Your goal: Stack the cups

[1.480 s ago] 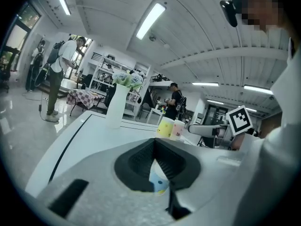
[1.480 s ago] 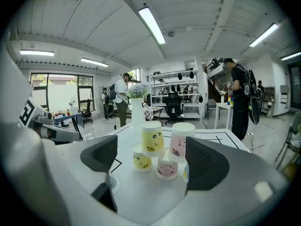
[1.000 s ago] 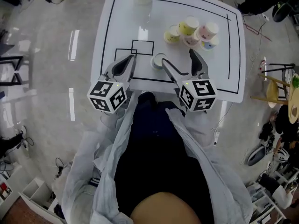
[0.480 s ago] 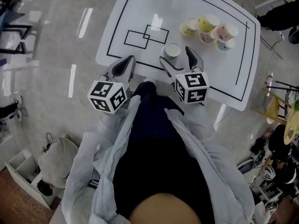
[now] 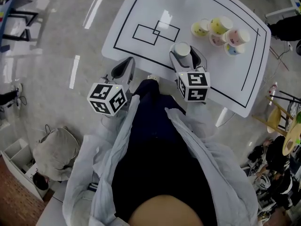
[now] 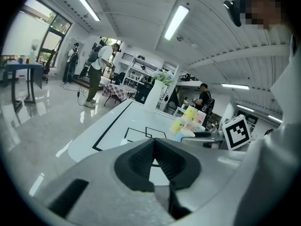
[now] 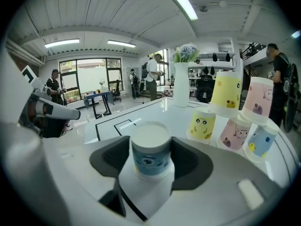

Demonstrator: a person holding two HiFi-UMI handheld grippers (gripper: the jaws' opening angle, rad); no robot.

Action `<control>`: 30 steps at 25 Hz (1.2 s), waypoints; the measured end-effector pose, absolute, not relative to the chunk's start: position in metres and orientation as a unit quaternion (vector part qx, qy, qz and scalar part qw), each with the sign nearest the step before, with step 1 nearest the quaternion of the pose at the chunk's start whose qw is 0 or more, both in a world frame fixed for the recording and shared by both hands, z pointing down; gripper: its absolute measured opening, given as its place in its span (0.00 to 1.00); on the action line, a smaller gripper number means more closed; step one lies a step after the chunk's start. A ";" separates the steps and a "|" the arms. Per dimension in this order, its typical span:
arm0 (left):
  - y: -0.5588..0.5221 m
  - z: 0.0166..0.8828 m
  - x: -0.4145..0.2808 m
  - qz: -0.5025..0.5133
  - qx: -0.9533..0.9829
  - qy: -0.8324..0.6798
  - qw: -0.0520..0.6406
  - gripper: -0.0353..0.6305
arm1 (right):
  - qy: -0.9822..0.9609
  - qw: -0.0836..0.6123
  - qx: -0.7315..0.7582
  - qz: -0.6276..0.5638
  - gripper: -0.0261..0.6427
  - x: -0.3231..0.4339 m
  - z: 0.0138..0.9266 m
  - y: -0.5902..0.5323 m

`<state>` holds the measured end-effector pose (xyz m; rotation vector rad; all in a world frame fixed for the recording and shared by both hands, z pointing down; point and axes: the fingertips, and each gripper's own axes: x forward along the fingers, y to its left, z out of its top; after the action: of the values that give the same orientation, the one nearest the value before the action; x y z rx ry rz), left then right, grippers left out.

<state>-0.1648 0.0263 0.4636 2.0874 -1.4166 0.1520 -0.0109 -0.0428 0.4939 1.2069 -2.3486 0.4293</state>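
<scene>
Fingers [image 7: 107, 160] of the right gripper [image 5: 187, 58] have just been closing, and they now sit about half open around a small white paper cup with a blue cartoon face [image 7: 150, 157]. Their dark pads appear to touch its wall on both sides. This cup stands upside down, wide rim on the white table with black marked lines [image 5: 129, 29], near the front edge and just beside the outlined rectangles. Well apart from it, toward the far right of the table, stands a cluster of yellow, pink and blue paper cups [image 5: 218, 31], also upside down, some already one on another.

On the left gripper [image 5: 123, 68], the fingers [image 6: 138, 166] meet at their tips with nothing between them. It hangs off the table's near-left edge.

Judging by its look, the cup is very light and thin-walled, so it should dent under a hard squeeze. Its glossy, tapered side could also slide out of a loose grip. A mild grip low on the wall, near the stiffer rolled rim, seems safest. That would leave the closed top free as the cup is lifted and set over another.
</scene>
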 end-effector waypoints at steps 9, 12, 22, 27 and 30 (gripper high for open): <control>0.015 0.462 -0.154 0.059 0.802 -0.513 0.300 0.05 | -0.849 0.222 0.454 0.154 0.45 -0.005 0.488 -0.047; 0.009 0.459 -0.149 0.060 0.808 -0.505 0.296 0.05 | -0.850 0.209 0.458 0.153 0.45 -0.001 0.479 -0.050; -0.025 0.440 -0.119 0.063 0.845 -0.453 0.279 0.05 | -0.838 0.195 0.488 0.147 0.45 0.037 0.443 -0.058; -0.046 0.431 -0.095 0.066 0.868 -0.413 0.267 0.05 | -0.814 0.186 0.528 0.152 0.45 0.067 0.434 -0.060; -0.056 0.427 -0.080 0.070 0.881 -0.387 0.261 0.05 | -0.800 0.175 0.549 0.164 0.45 0.084 0.430 -0.060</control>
<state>-0.0803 -0.0556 0.4274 2.3866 -1.0492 0.1905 0.0843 -0.0596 0.4299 1.5567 -2.2679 0.4641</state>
